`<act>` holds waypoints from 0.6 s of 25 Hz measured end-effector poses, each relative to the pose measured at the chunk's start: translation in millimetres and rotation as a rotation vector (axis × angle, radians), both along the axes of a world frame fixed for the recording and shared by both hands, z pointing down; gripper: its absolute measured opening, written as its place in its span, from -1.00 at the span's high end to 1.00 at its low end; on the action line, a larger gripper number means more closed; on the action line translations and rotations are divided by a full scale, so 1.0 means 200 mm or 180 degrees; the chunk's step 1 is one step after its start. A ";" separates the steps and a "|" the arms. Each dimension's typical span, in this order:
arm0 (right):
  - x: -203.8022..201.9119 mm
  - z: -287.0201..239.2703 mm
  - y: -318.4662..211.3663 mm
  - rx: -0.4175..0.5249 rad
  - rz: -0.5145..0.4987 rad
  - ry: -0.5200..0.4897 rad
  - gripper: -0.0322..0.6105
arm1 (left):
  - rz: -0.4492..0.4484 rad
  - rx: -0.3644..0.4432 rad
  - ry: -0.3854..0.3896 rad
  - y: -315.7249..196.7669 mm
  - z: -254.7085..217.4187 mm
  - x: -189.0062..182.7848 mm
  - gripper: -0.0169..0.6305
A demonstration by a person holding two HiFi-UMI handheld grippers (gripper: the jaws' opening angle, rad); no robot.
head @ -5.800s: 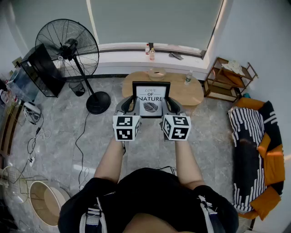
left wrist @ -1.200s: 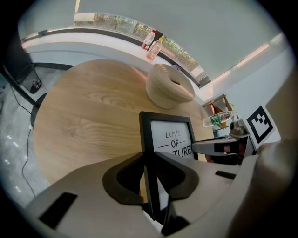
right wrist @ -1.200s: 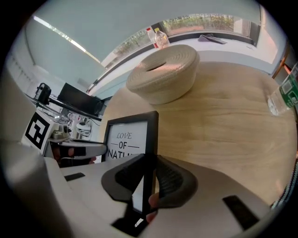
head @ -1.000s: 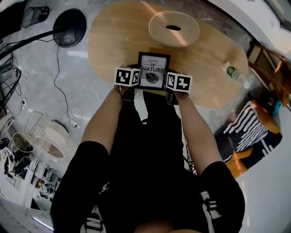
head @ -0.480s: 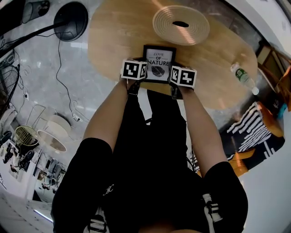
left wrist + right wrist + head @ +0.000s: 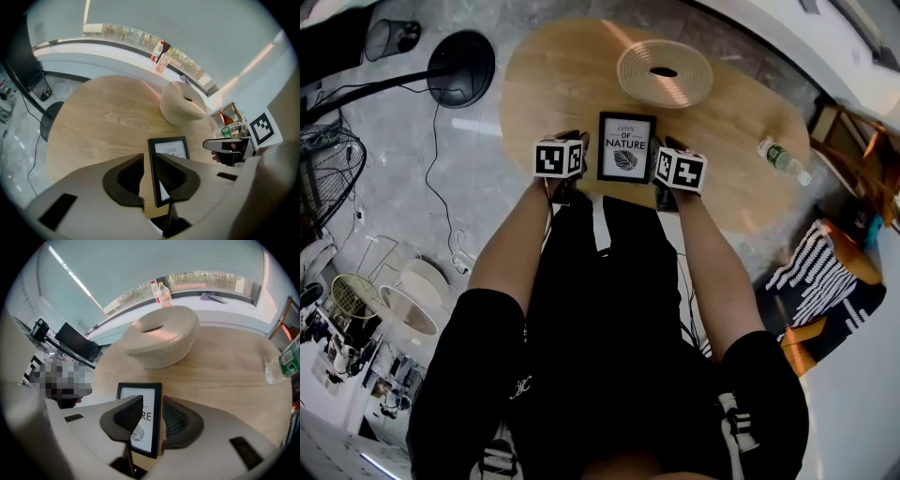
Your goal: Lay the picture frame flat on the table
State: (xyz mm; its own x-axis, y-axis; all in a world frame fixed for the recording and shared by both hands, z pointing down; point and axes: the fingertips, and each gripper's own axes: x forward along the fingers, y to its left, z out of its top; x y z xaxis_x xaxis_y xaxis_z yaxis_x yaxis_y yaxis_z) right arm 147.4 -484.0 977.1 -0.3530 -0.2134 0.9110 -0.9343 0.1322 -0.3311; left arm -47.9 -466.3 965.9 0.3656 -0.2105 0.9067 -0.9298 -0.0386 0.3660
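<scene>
The black picture frame [image 6: 626, 147] with the white "LOVE OF NATURE" print lies flat, face up, near the front edge of the oval wooden table [image 6: 553, 75]. My left gripper [image 6: 574, 141] hovers just off its left side and my right gripper [image 6: 667, 147] just off its right side. In the left gripper view the frame [image 6: 171, 147] shows through the gap of my open left gripper [image 6: 150, 157], untouched. In the right gripper view my right gripper [image 6: 152, 399] has just been opening; the frame's [image 6: 137, 391] right edge lies below the gap, free of the pads.
A woven bowl [image 6: 664, 72] stands behind the frame. A plastic bottle [image 6: 783, 159] lies at the table's right end. A fan base [image 6: 459, 66] and cables are on the floor at the left, and a striped sofa [image 6: 820, 272] is at the right.
Both grippers have come off the frame's sides and drawn back and up from it. The frame stays flat on the table. The right jaws have widened.
</scene>
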 end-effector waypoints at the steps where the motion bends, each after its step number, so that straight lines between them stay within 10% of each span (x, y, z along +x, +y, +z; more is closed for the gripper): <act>1: 0.00 -0.09 0.00 0.0076 0.0016 0.0007 0.48 | 0.0037 0.0116 -0.0019 -0.01 -0.10 -0.02 0.67; 15: -0.31 -1.96 0.03 0.2508 0.0195 0.0259 0.84 | 0.0161 0.2546 -0.0373 -0.03 -1.95 -0.36 0.88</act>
State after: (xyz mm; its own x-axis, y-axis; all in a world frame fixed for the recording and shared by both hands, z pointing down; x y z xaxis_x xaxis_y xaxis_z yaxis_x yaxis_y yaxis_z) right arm 85.9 -477.3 586.0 -0.2585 -0.8229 0.5060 -0.9647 0.2466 -0.0919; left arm -120.6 -471.4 576.1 0.3041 -0.7972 0.5216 -0.9505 -0.2906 0.1101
